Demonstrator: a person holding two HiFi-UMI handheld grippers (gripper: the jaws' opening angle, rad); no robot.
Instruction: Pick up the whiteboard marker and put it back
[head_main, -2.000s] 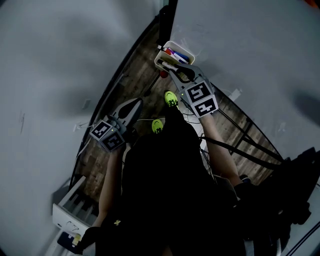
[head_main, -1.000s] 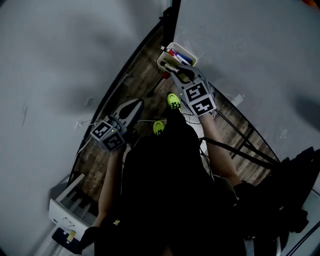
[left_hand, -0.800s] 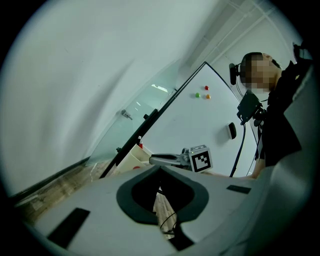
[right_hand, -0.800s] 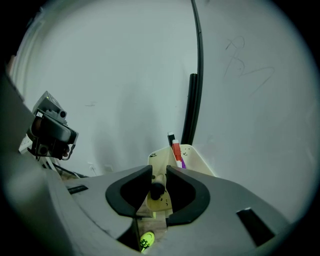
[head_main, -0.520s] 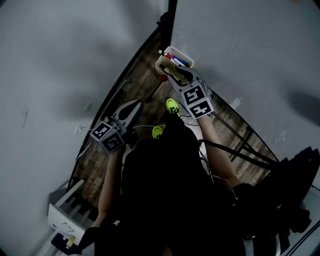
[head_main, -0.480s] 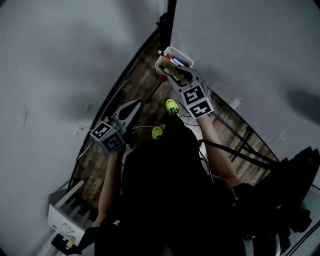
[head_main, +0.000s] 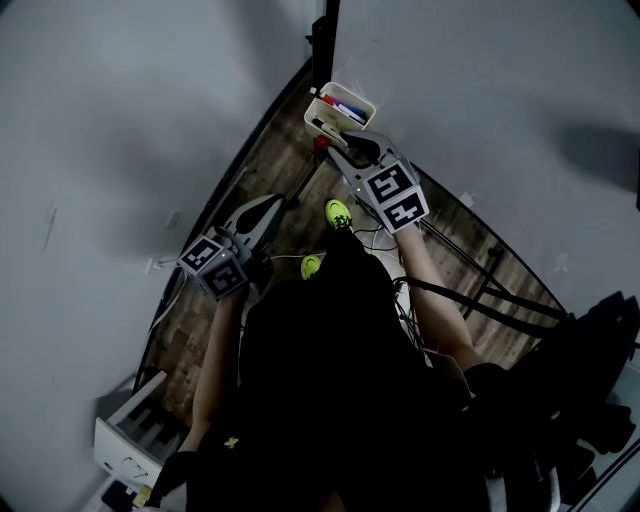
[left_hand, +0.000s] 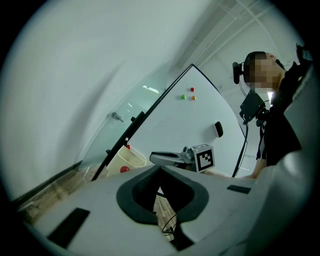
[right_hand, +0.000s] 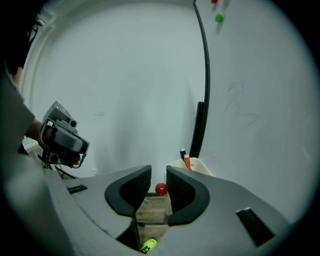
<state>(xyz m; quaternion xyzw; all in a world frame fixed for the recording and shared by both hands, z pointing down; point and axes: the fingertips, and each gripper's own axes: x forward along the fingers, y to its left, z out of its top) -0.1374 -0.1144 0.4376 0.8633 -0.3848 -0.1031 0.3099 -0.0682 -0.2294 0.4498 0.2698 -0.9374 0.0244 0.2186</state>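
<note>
Several whiteboard markers (head_main: 343, 107) stand in a small white bin (head_main: 352, 96) at the foot of the whiteboard; the right gripper view shows the bin (right_hand: 199, 165) with a red marker (right_hand: 187, 162) and a black one in it. My right gripper (head_main: 340, 144) hovers just short of the bin. It is open (right_hand: 158, 184): its jaws have just been closing a little, with only a red knob (right_hand: 160, 189) seen through the gap. My left gripper (head_main: 276, 203) hangs lower left, pointing level, jaws shut (left_hand: 160, 170) and empty.
A black pole (head_main: 323, 40) rises beside the bin, between two white boards (head_main: 480, 110). Cables and stand legs (head_main: 470, 300) cross the wooden floor (head_main: 250, 170). A person's neon shoes (head_main: 340, 212) stand below the grippers. A white shelf unit (head_main: 130, 435) sits at lower left.
The right gripper has drawn back and up from the bin, where its tips were a second ago. The left gripper has shifted slightly.
</note>
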